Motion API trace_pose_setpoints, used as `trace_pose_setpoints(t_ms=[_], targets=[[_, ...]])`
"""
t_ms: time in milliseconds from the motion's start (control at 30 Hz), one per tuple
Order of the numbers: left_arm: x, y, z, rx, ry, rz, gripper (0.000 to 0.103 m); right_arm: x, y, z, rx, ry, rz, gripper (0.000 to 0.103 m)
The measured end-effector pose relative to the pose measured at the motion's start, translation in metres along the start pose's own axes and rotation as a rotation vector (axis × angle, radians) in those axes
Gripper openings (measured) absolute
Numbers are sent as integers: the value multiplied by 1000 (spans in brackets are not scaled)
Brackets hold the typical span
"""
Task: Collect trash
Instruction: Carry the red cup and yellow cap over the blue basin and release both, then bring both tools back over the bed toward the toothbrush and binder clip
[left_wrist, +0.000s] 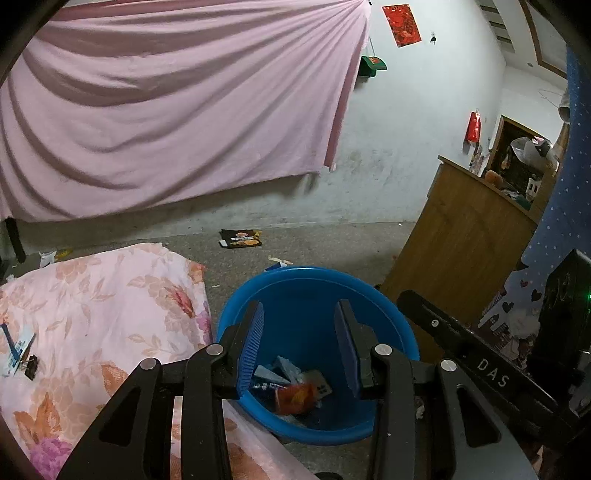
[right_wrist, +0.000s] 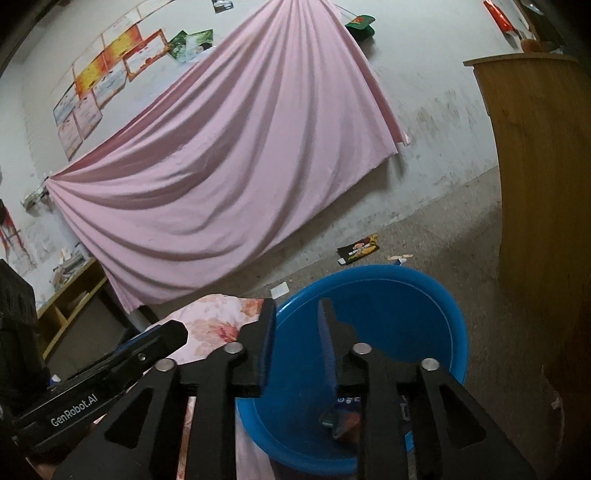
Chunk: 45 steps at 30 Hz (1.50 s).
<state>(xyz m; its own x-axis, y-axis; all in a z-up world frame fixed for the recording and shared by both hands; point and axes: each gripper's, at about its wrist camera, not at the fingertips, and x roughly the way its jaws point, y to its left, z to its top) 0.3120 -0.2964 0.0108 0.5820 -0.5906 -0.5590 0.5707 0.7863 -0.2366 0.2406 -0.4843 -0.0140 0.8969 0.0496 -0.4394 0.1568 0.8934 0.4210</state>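
Note:
A blue plastic bin (left_wrist: 295, 271) stands on the floor beside a floral quilt (left_wrist: 92, 302). Inside it lie several wrappers (left_wrist: 295, 397), one orange-red, the others blue and white. My left gripper (left_wrist: 299, 310) hangs over the bin's mouth, open, with nothing between its blue pads. In the right wrist view my right gripper (right_wrist: 297, 306) is also over the bin (right_wrist: 388, 269), its jaws parted and empty, and a dark wrapper (right_wrist: 343, 417) lies in the bin below. A black snack wrapper (left_wrist: 242, 238) (right_wrist: 360, 249) lies on the floor beyond the bin.
A wooden cabinet (left_wrist: 461, 251) (right_wrist: 543, 184) stands just right of the bin. A pink sheet (left_wrist: 166, 110) hangs on the far wall. Small paper scraps (right_wrist: 279, 290) dot the concrete floor. A blue-and-white packet and a black clip (left_wrist: 18, 350) rest on the quilt.

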Motion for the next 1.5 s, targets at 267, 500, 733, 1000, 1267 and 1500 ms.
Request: trace_pose_setpoints(t_ms=[267, 500, 733, 1000, 1267, 1500], targets=[[-18, 14, 2, -1, -25, 47, 38, -2, 3, -1, -16, -9, 5, 29], [-47, 23, 8, 5, -66, 104, 39, -5, 16, 3, -40, -44, 29, 29], [-85, 35, 11, 18, -133, 183, 47, -13, 46, 5, -127, -119, 66, 42], [-129, 68, 2, -22, -243, 274, 68, -11, 79, 6, -165, -191, 109, 74], [-176, 102, -19, -34, -430, 395, 102, -9, 111, -1, -144, -284, 211, 103], [-196, 137, -40, -55, -474, 498, 102, -7, 141, -10, -164, -334, 285, 103]])
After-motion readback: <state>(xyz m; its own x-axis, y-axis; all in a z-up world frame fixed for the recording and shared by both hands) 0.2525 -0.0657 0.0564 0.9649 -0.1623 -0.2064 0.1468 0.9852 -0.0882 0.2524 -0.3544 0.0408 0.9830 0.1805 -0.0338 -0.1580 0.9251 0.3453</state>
